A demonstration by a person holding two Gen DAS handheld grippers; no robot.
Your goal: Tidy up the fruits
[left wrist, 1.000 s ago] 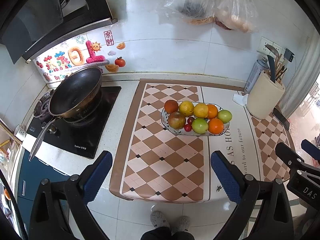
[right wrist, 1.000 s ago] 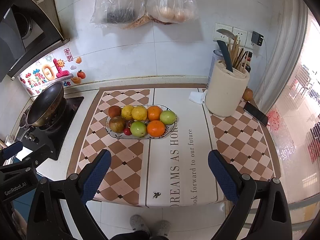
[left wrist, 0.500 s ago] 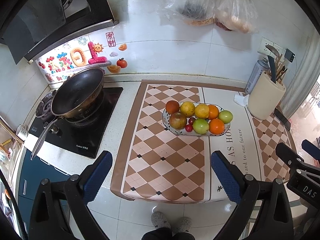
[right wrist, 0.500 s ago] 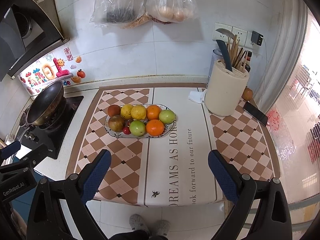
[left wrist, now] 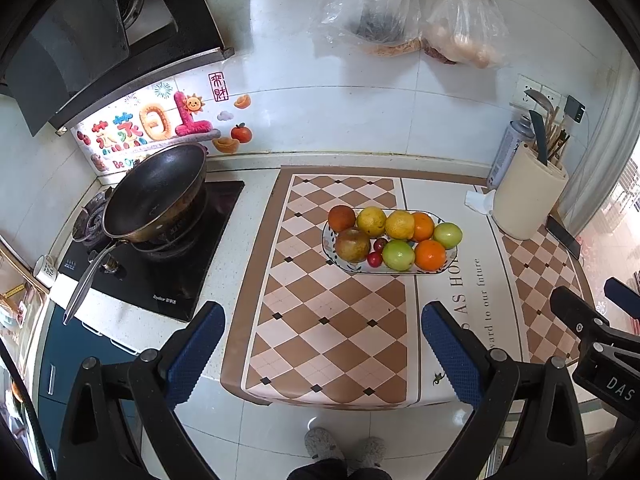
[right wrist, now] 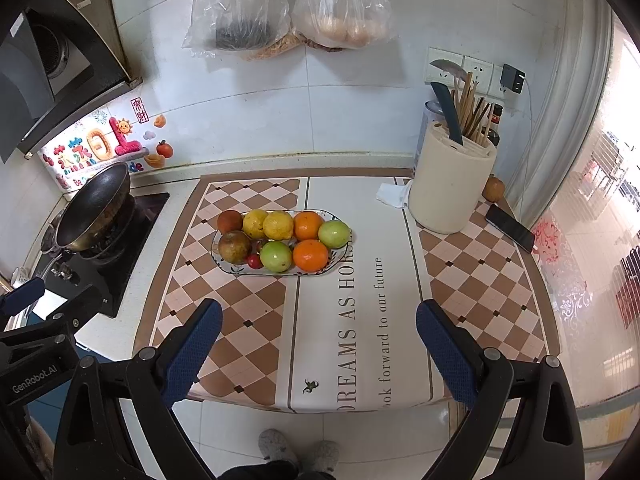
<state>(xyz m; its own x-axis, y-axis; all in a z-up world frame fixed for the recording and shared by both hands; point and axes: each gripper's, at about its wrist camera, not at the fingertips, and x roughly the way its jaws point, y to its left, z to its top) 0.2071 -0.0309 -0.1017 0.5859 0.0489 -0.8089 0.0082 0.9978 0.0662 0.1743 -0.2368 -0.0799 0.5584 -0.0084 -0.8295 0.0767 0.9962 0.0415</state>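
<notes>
An oval patterned plate [left wrist: 451,261] [right wrist: 337,261] sits on the checkered mat, mid-counter. It holds several fruits: oranges [left wrist: 430,255] [right wrist: 310,255], green apples [left wrist: 397,255] [right wrist: 276,256], yellow lemons [left wrist: 399,224] [right wrist: 278,225], a brown pear [left wrist: 352,244] [right wrist: 234,247], a red-brown fruit [left wrist: 341,217] [right wrist: 230,221] and small red cherries [left wrist: 374,259] [right wrist: 255,261]. My left gripper [left wrist: 322,354] is open and empty, held back over the counter's front edge. My right gripper [right wrist: 318,350] is open and empty, likewise back from the plate. A lone fruit [right wrist: 493,189] lies behind the utensil holder.
A black wok [left wrist: 156,196] [right wrist: 94,206] sits on the stove at left. A cream utensil holder [left wrist: 528,200] [right wrist: 452,188] with a knife stands at right, with a crumpled tissue [right wrist: 394,194] and a phone [right wrist: 510,228] near it. Plastic bags [right wrist: 288,4] hang on the wall.
Both grippers have drifted slightly, so the plate sits a little differently in each view. Both stay open and empty. Nothing on the counter has moved.
</notes>
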